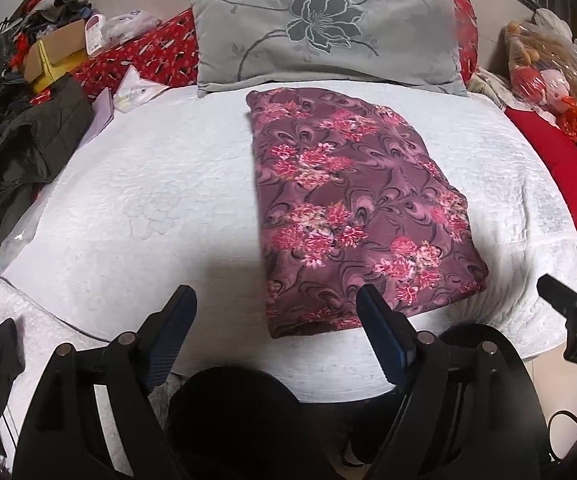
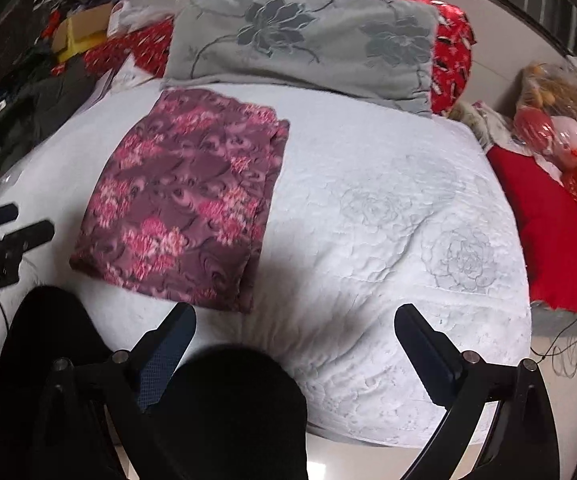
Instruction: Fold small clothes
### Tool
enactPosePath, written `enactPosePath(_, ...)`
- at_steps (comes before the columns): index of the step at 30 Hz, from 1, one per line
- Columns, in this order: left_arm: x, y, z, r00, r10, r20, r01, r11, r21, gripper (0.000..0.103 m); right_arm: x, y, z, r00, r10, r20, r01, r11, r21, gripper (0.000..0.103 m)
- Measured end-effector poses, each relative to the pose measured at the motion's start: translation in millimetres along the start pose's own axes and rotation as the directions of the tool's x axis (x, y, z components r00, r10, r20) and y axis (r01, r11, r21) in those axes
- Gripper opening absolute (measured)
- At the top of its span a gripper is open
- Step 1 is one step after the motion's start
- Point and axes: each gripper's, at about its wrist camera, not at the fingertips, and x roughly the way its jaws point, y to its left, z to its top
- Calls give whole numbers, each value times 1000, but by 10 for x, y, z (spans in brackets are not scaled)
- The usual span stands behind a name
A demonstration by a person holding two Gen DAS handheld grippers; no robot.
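Centre frame on the white quilt (image 1: pixel 148 184), the folded floral garment (image 1: pixel 352 208) lies flat below the grey pillow (image 1: pixel 328 32). Left gripper (image 1: pixel 276 308) and right gripper (image 2: pixel 294 326) both hang spread, holding nothing. Upper left, a cardboard box (image 1: pixel 54 50) sits among clutter, contents probably yellow packaging.

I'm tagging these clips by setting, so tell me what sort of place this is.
Most likely a home bedroom. The floral garment lies folded on a bed with a white quilted bedspread, a grey pillow with a flower print sits at its head, and clothes are heaped along one side.
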Motion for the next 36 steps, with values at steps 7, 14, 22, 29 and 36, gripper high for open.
enactPosePath(7,-35,-3,-20,1000,19,13,-19,1000,6,83,-54,24,37,1000,-12,28,13,1000,-8,101)
enactPosePath(14,-50,4,-39,1000,17,4,-17,1000,-5,83,-49,21,49,999,-28,25,28,1000,-10,101)
enactPosePath(22,-45,30,-32,1000,11,7,-11,1000,-11,83,-20,29,58,999,-30,23,30,999,-10,101)
enactPosePath(29,15,65,-31,1000,19,-7,-19,1000,-10,83,62,-44,130,999,-39,13,39,999,9,101)
enactPosePath(36,54,53,-5,1000,21,-11,-21,1000,1,83,100,-118,167,999,-47,13,47,998,35,101)
